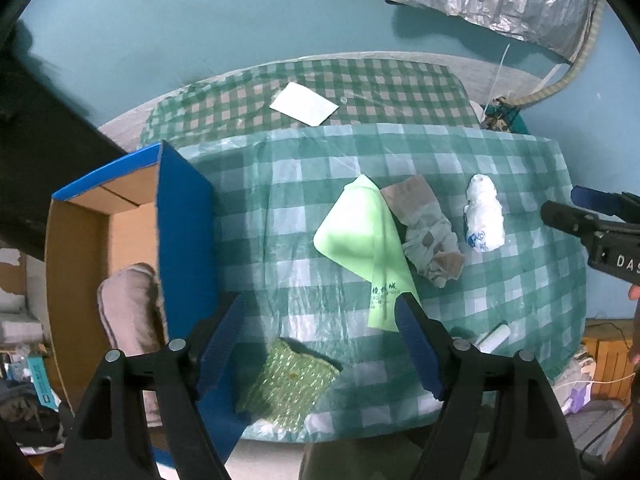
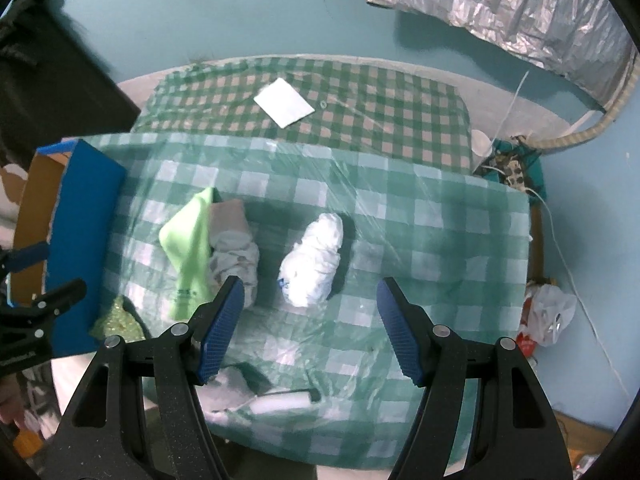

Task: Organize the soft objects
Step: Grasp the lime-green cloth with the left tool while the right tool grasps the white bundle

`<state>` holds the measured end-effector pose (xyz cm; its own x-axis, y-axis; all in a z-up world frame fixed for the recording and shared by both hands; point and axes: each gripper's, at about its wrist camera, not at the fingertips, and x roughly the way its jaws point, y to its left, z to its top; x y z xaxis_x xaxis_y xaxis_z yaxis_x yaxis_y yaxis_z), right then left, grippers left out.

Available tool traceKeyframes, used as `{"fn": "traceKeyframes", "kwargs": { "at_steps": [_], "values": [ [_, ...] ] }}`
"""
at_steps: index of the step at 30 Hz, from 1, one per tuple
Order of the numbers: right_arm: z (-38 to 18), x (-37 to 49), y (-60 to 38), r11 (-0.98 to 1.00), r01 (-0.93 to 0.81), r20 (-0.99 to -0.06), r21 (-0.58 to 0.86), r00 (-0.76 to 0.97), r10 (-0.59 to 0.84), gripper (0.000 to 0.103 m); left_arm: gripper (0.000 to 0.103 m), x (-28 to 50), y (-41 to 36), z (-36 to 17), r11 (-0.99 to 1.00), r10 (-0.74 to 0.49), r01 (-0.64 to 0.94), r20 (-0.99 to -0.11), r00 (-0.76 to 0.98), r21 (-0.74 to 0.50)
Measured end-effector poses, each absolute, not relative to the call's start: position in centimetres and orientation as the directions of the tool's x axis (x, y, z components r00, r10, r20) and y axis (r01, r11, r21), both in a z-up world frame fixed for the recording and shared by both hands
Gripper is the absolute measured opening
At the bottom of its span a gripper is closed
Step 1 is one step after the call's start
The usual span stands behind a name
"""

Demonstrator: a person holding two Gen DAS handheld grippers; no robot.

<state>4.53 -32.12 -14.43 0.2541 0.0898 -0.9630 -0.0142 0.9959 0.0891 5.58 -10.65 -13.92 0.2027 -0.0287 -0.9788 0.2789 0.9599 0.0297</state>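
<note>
On the green checked table lie a light green cloth (image 1: pixel 362 240) (image 2: pixel 188 248), a crumpled brown-and-white cloth (image 1: pixel 424 232) (image 2: pixel 234 250), a white bundled cloth (image 1: pixel 484 220) (image 2: pixel 314 264) and a green sparkly scrubber (image 1: pixel 286 384) (image 2: pixel 118 322). A blue cardboard box (image 1: pixel 182 236) (image 2: pixel 78 248) stands open at the left with a grey soft item (image 1: pixel 128 316) inside. My left gripper (image 1: pixel 320 344) is open above the scrubber and the green cloth's near end. My right gripper (image 2: pixel 310 326) is open just short of the white bundle.
A white lint roller (image 2: pixel 280 402) (image 1: pixel 494 338) lies near the table's front edge. A white card (image 1: pixel 304 104) (image 2: pixel 284 103) lies on the far checked cloth. A silver plastic sheet (image 2: pixel 508 4) hangs at the back right. Bags (image 2: pixel 548 314) sit on the floor at right.
</note>
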Motion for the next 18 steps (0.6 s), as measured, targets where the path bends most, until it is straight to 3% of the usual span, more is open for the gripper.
{"fn": "traceKeyframes", "kwargs": {
  "at_steps": [18],
  "values": [
    [-21.2, 6.8, -32.6, 0.990, 0.048, -0.977, 0.132, 0.176, 0.122, 0.070, 0.080, 8.2, -12.5, -19.4, 0.969, -0.068, 0.244, -0.986, 0.153, -0.029]
  ]
}}
